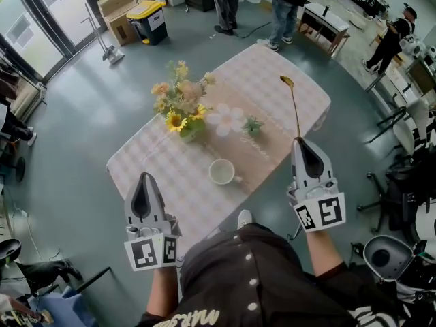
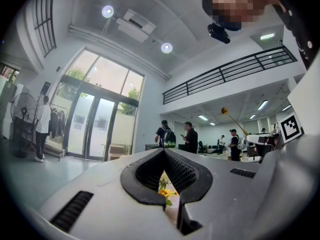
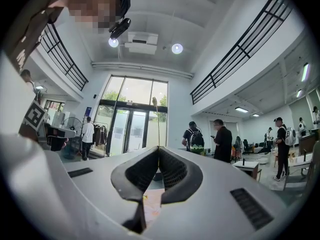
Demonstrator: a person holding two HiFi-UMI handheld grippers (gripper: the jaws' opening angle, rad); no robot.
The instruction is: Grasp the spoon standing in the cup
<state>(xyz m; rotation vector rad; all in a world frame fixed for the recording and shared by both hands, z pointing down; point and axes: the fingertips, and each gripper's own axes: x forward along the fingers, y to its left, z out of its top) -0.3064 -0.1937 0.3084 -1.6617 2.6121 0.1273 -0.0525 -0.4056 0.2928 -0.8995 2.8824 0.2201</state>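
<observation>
A long gold spoon (image 1: 293,111) stands upright out of my right gripper (image 1: 298,142), which is shut on the handle's lower end, with the bowl up over the table's far right. In the right gripper view the thin handle (image 3: 158,126) rises from between the closed jaws of the right gripper (image 3: 158,148). The white cup (image 1: 221,172) sits on the checked table (image 1: 157,176) with nothing in it, left of and below that gripper. My left gripper (image 1: 144,177) hovers at the table's near left corner, shut and holding nothing. In the left gripper view, the left gripper (image 2: 164,151) points level and the spoon (image 2: 233,120) shows at right.
A vase of yellow and peach flowers (image 1: 180,104), a white bloom (image 1: 226,119) and a small green sprig (image 1: 253,125) stand behind the cup. People stand beyond the table near a bench (image 1: 325,22). A yellow-lidded bin (image 1: 148,19) is far left, an office chair (image 1: 392,182) at right.
</observation>
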